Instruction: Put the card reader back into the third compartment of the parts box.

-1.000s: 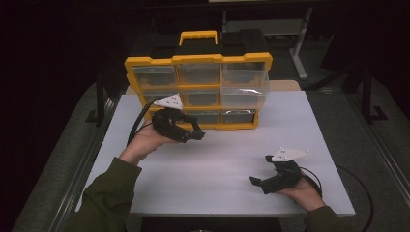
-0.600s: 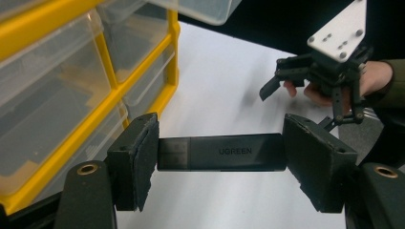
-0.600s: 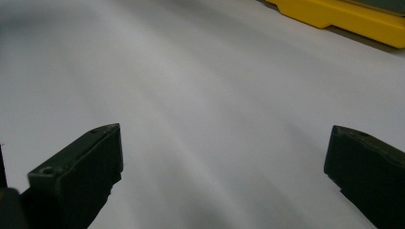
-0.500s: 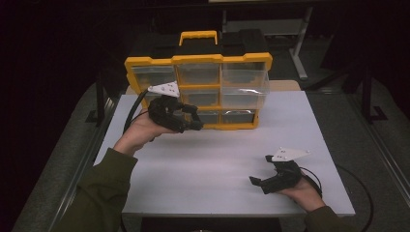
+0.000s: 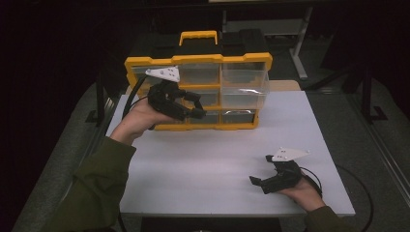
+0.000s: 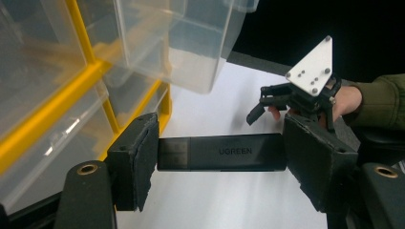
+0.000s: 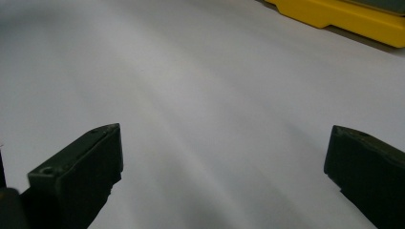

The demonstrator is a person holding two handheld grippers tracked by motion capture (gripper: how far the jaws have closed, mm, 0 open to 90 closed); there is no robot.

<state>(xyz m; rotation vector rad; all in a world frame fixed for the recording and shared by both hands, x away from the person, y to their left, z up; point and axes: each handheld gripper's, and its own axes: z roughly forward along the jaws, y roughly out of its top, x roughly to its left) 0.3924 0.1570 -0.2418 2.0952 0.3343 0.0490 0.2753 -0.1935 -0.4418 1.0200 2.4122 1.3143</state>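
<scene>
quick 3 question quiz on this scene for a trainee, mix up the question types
1. True or false: the left gripper is shut on the black UGREEN stick.
2. Which drawer of the yellow organizer is pulled out: A top left, B top right, C bottom middle?
3. Fill in: the right gripper rests low over the white ____ with its jaws open.

Key:
1. True
2. B, the clear drawer
3. table
</scene>
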